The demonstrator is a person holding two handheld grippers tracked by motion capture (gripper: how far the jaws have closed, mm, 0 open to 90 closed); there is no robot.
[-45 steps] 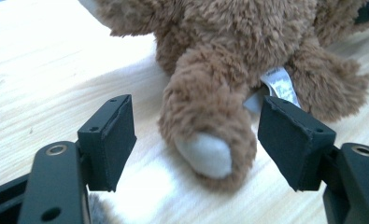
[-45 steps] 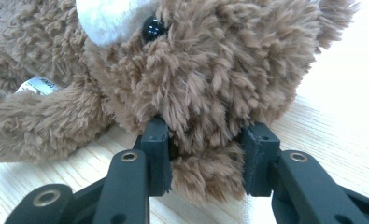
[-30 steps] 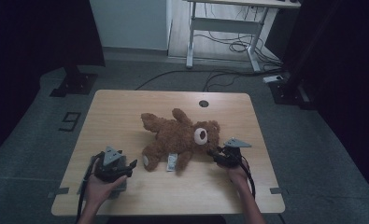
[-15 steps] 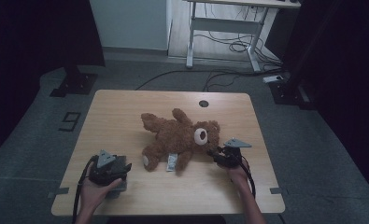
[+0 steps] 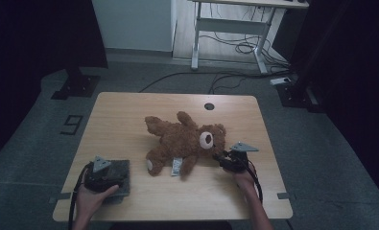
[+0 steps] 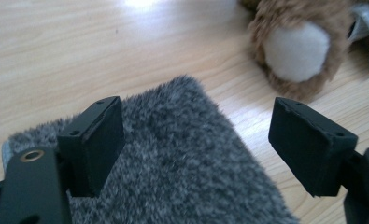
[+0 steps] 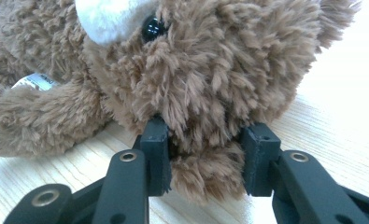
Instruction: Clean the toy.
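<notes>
Wooden table (image 5: 129,115), teddy bear (image 5: 184,141) in right gripper (image 7: 203,165), grey furry cloth (image 6: 182,154)

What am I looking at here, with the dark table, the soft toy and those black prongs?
There is no machine arm: a person stands at a wooden table and holds a pair of hand-worked tongs in each hand. One picture comes from a camera fixed above, looking down on the table. The other two come from small cameras riding on the tongs, looking along their black jaws.

On the table a brown teddy bear lies flat, and near the person's left hand lies a grey furry cloth.

The right tongs are closed on a tuft of the bear's head, close to its ear. The left tongs have just been opening: their jaws stand wide apart over the cloth, with the fur between them but not pinched.
</notes>
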